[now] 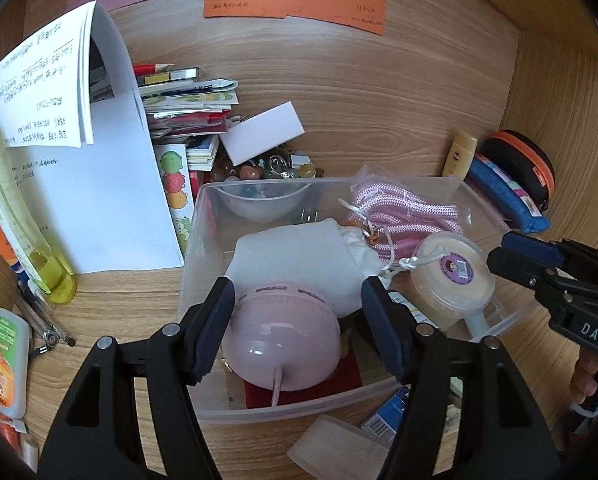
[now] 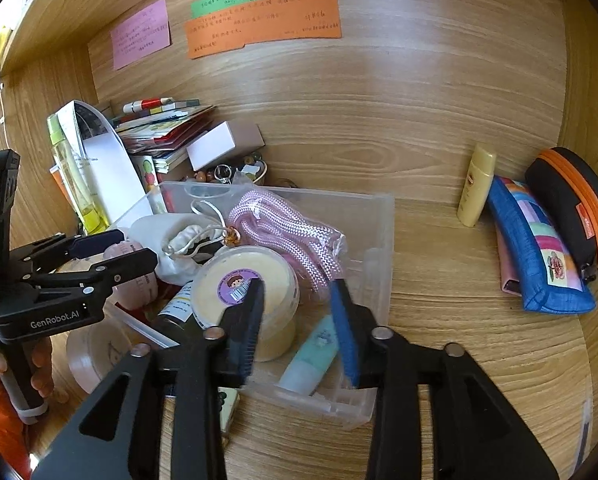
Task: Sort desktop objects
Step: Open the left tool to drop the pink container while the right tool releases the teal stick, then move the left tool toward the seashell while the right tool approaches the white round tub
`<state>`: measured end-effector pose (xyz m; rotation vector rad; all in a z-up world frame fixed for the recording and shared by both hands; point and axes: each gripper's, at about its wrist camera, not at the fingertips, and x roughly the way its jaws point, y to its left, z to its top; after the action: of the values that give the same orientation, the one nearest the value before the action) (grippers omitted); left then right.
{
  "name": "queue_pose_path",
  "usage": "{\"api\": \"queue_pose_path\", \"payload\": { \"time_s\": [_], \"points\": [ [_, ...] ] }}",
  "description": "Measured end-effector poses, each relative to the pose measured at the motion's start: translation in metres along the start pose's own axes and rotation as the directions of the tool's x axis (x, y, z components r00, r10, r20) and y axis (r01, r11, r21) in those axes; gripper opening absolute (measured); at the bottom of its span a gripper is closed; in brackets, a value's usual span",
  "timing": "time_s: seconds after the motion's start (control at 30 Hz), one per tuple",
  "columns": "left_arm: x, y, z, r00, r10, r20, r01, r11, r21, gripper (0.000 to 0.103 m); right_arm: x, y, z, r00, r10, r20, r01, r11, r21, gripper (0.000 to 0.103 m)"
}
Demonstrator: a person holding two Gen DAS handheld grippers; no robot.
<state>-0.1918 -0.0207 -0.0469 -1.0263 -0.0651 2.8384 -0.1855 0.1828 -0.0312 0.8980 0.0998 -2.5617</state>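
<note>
A clear plastic bin (image 1: 203, 216) (image 2: 379, 240) sits on the wooden desk. It holds a pink round device (image 1: 283, 336) (image 2: 133, 276), a white drawstring pouch (image 1: 299, 256) (image 2: 167, 236), a bagged pink rope (image 1: 403, 208) (image 2: 283, 236), a round cream tub (image 1: 451, 276) (image 2: 235, 280) and a pale green tube (image 2: 311, 356). My left gripper (image 1: 299, 308) (image 2: 111, 248) is open, its fingers on either side of the pink device without touching it. My right gripper (image 2: 299, 308) (image 1: 511, 256) is open over the bin's right part, beside the cream tub.
Folded white papers (image 1: 99, 168), a yellow-green bottle (image 1: 27, 216), stacked booklets (image 1: 187, 108) and a white box (image 1: 263, 132) crowd the back left. A yellow tube (image 2: 475, 184), a blue pouch (image 2: 539, 256) and a black-orange case (image 2: 571, 200) lie at the right. Colored notes (image 2: 259, 24) hang on the back wall.
</note>
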Motion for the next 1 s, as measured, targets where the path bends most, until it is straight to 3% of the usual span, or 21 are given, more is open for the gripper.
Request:
{"api": "queue_pose_path", "payload": {
  "time_s": [0.07,0.3,0.47,1.0],
  "points": [
    [-0.006,0.001,0.001,1.000,0.001,0.009,-0.001,1.000,-0.014,0.070,-0.003,0.001,0.000,1.000,-0.004,0.014,0.004,1.000,-0.004,0.045],
    [-0.039,-0.001,0.001,0.997,0.027,0.067,-0.026,1.000,-0.014,0.087,-0.015,0.004,0.004,0.999,0.005,0.040,-0.004,1.000,-0.011,0.058],
    [-0.063,0.004,-0.003,0.996,0.011,0.089,-0.008,0.999,-0.032,0.098,-0.036,0.004,0.001,0.997,0.023,0.074,-0.025,0.999,0.021,0.079],
    [-0.096,0.034,-0.057,0.999,0.047,0.026,-0.043,0.992,-0.121,0.098,-0.063,0.021,-0.029,0.997,0.057,0.046,-0.060,0.996,0.059,0.080]
  ]
}}
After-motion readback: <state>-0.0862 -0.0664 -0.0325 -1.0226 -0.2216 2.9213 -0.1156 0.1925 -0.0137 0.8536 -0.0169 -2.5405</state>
